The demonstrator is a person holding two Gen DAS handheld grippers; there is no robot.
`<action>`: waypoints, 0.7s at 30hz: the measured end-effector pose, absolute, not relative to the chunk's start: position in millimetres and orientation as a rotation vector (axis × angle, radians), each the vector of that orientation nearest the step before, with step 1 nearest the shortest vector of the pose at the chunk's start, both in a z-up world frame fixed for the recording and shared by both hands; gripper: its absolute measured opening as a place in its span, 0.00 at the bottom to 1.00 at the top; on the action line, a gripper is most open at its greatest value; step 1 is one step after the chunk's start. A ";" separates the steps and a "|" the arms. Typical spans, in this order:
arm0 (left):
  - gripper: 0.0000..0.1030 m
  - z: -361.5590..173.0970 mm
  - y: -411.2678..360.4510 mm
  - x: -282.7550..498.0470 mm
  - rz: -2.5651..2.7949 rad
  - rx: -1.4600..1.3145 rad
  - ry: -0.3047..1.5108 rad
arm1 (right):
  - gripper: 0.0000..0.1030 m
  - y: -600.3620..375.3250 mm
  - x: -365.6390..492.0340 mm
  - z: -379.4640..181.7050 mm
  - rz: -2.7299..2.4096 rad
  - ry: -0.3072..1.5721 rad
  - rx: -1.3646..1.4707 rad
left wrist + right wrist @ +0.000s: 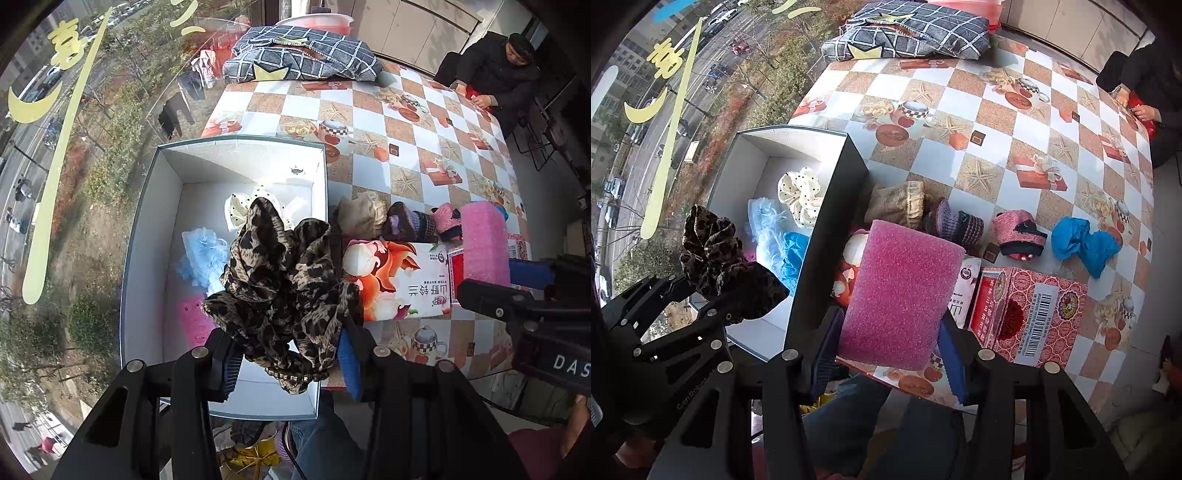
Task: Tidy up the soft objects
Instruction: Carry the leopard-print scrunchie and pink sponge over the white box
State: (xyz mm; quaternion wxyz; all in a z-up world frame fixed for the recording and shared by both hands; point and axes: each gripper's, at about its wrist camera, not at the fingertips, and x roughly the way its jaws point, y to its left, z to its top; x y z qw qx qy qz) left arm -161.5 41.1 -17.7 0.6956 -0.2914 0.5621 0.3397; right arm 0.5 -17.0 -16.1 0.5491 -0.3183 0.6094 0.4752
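Note:
My left gripper (288, 363) is shut on a leopard-print scrunchie (280, 280) and holds it over the open white box (147, 229). In the right wrist view the scrunchie (713, 258) hangs at the box's (827, 206) left side. My right gripper (886, 350) is shut on a pink foam block (901, 299) above the table's near edge, right of the box; it also shows in the left wrist view (484, 243). Inside the box lie a cream dotted scrunchie (801, 195), a pale blue fluffy piece (764, 225) and a blue piece (792, 254).
On the checkered tablecloth (997, 122) lie a beige pouch (897, 203), knitted purple pieces (960, 225), a pink-black piece (1019, 232), a blue cloth (1082, 243) and a red carton (1030, 310). A plaid cushion (908, 33) sits far back. A seated person (498, 70) is at the far right.

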 end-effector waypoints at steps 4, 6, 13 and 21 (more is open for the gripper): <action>0.47 -20.0 45.7 -176.8 0.791 -0.677 1.248 | 0.50 -8.8 -13.2 -17.3 1.152 1.434 -0.791; 0.47 -21.8 47.8 -184.3 0.809 -0.694 1.245 | 0.50 -5.3 -19.9 -17.9 1.165 1.429 -0.809; 0.47 -34.5 55.6 -214.6 0.866 -0.753 1.256 | 0.50 8.7 -42.0 -17.2 1.217 1.402 -0.864; 0.47 -44.8 57.2 -236.9 0.912 -0.801 1.264 | 0.50 24.4 -66.1 -16.8 1.278 1.373 -0.914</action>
